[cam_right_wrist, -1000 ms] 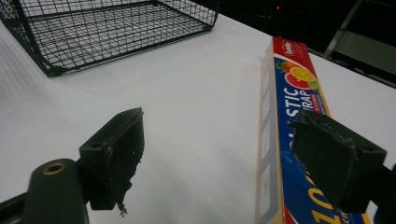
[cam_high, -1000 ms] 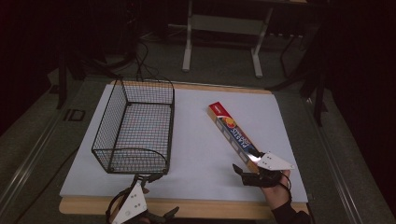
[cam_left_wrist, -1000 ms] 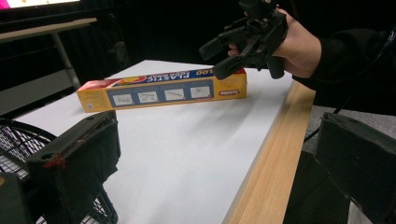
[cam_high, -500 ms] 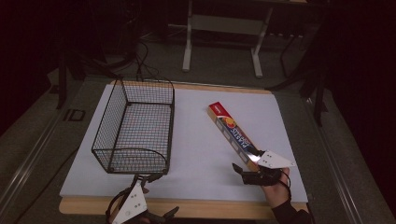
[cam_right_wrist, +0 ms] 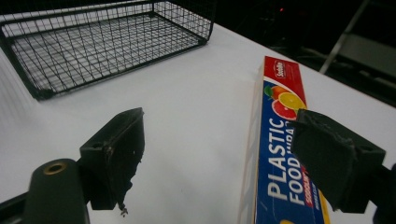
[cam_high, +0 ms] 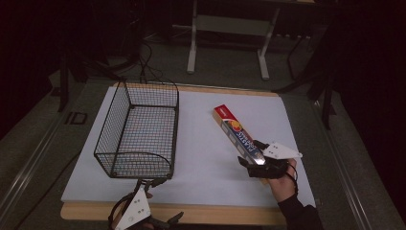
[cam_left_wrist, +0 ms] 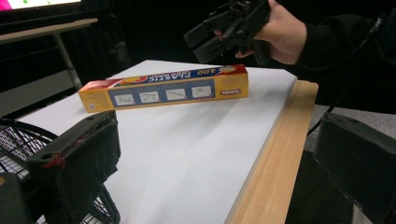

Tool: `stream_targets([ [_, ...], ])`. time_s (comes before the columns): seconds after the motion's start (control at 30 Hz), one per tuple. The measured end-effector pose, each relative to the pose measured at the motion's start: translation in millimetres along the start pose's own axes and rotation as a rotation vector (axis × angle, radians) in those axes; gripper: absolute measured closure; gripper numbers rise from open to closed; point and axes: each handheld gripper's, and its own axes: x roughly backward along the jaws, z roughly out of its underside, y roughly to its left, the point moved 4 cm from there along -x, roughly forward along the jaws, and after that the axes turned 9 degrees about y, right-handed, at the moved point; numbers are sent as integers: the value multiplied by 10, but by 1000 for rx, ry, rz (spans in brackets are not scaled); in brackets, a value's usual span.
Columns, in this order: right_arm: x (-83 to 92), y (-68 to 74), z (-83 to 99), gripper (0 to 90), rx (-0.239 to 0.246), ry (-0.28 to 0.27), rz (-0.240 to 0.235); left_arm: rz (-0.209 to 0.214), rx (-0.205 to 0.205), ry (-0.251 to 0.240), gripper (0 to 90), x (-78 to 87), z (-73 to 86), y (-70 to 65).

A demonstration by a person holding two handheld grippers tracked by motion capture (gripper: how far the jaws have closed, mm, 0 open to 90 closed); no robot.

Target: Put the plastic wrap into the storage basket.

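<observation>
A long plastic-wrap box (cam_high: pixel 237 135), blue and yellow with a red far end, lies flat on the white table top (cam_high: pixel 201 163), right of centre. My right gripper (cam_high: pixel 251 154) hovers over its near end, jaws open. In the right gripper view the box (cam_right_wrist: pixel 280 154) runs under the right jaw, with bare table between the jaws of this gripper (cam_right_wrist: pixel 224 158). My left gripper (cam_high: pixel 160 199) is at the front edge, just before the wire basket (cam_high: pixel 171 129), open and empty. The left gripper view looks between its own jaws (cam_left_wrist: pixel 217 163) at the box (cam_left_wrist: pixel 163 88) and the right gripper (cam_left_wrist: pixel 229 23) above it.
The black wire basket (cam_right_wrist: pixel 116 14) stands empty on the left half of the table; its corner (cam_left_wrist: pixel 18 140) is beside my left jaw. A wooden strip (cam_high: pixel 215 214) borders the table's front. Table legs and cables stand in the dark beyond the far edge.
My right gripper has risen a little over the near end of the box, jaws still apart. The box, the basket and the left gripper have stayed where they were.
</observation>
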Motion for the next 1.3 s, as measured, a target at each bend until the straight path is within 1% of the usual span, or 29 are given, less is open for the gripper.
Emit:
stream_targets([
  [0.03, -15, -14, -21, 190, -11, 4, -7, 3, -1, 3, 9, -3, 2, -2],
  [0.07, -15, -14, -21, 190, -11, 4, -7, 3, -1, 3, 9, -3, 2, -2],
  [0.13, -56, -55, -78, 198, -23, 35, -7, 5, -2, 1, 9, -6, 0, -5],
  [0.33, -143, -173, -180, 183, -35, 41, 10, 5, 4, -2, 9, 1, -1, 4],
  [0.5, -217, -297, -236, 157, -65, 50, 21, 5, 3, -3, 9, 1, -2, 2],
  [0.57, -236, -336, -260, 139, -87, 52, 29, 4, 3, -3, 9, 1, -2, 2],
  [0.63, -253, -380, -278, 140, -117, 59, 36, 5, 2, -2, 9, 0, -2, 3],
  [0.67, -261, -399, -284, 140, -134, 62, 33, 5, 2, -1, 9, -1, -1, 4],
  [0.7, -275, -416, -289, 140, -149, 76, 31, 5, 2, -1, 9, -1, -1, 4],
  [0.77, -307, -458, -292, 141, -161, 104, 52, 6, 3, -2, 9, -1, -2, 5],
  [0.8, -328, -477, -292, 141, -168, 123, 44, 6, 3, -2, 9, -1, -2, 5],
  [0.83, -350, -498, -292, 141, -173, 141, 46, 5, 3, -1, 9, -1, -1, 6],
  [0.87, -350, -498, -292, 141, -173, 141, 46, 5, 3, -1, 9, -1, -1, 6],
  [0.9, -368, -515, -294, 141, -181, 153, 42, 5, 3, -1, 9, -1, -1, 6],
  [0.93, -412, -544, -300, 141, -184, 182, 31, 7, 2, -1, 9, -2, -1, 5],
  [0.97, -428, -553, -303, 141, -186, 196, 33, 7, 1, 0, 9, -2, 0, 6],
  [1.03, -461, -564, -310, 139, -192, 223, 21, 9, 0, 1, 9, -6, 1, 5],
  [1.07, -480, -569, -312, 130, -195, 246, 25, 11, -2, 1, 9, -6, 2, 6],
  [1.1, -480, -569, -312, 130, -195, 246, 25, 11, -2, 1, 9, -6, 2, 6],
  [1.17, -528, -582, -316, 117, -200, 289, 31, 6, 0, 0, 9, 0, 1, 15],
  [1.2, -567, -597, -318, 115, -203, 320, 38, 4, 1, -1, 9, 3, 1, 20],
  [1.23, -567, -597, -318, 115, -203, 320, 38, 3, 2, -2, 9, 6, 1, 23],
  [1.27, -585, -604, -317, 114, -212, 332, 40, 2, 2, -3, 9, 8, 0, 24],
  [1.3, -620, -615, -318, 113, -224, 356, 35, 2, 3, -3, 9, 8, 1, 24],
])
